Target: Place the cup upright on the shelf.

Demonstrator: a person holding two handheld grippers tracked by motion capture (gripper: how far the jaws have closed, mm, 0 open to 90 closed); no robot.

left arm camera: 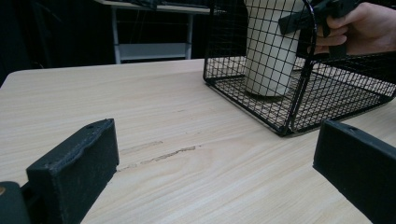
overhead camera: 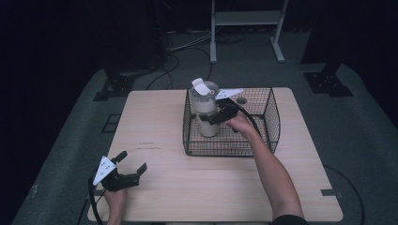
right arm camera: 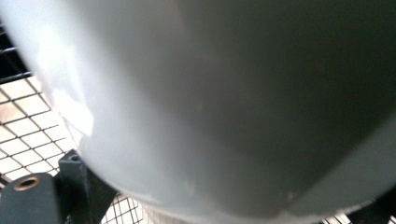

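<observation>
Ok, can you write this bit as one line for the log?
right gripper: shut on cup | cup: upright inside wire basket | left gripper: open, idle over table

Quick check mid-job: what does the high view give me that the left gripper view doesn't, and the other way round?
High view alone: the whole wire basket on the table, the bottle's flip lid, and the left tool open over bare wood near the front edge. Left gripper view alone: a scratch in the wood between the spread jaws, and the bottle's base resting on the basket floor. Both: the right tool at the pale bottle inside the basket.
</observation>
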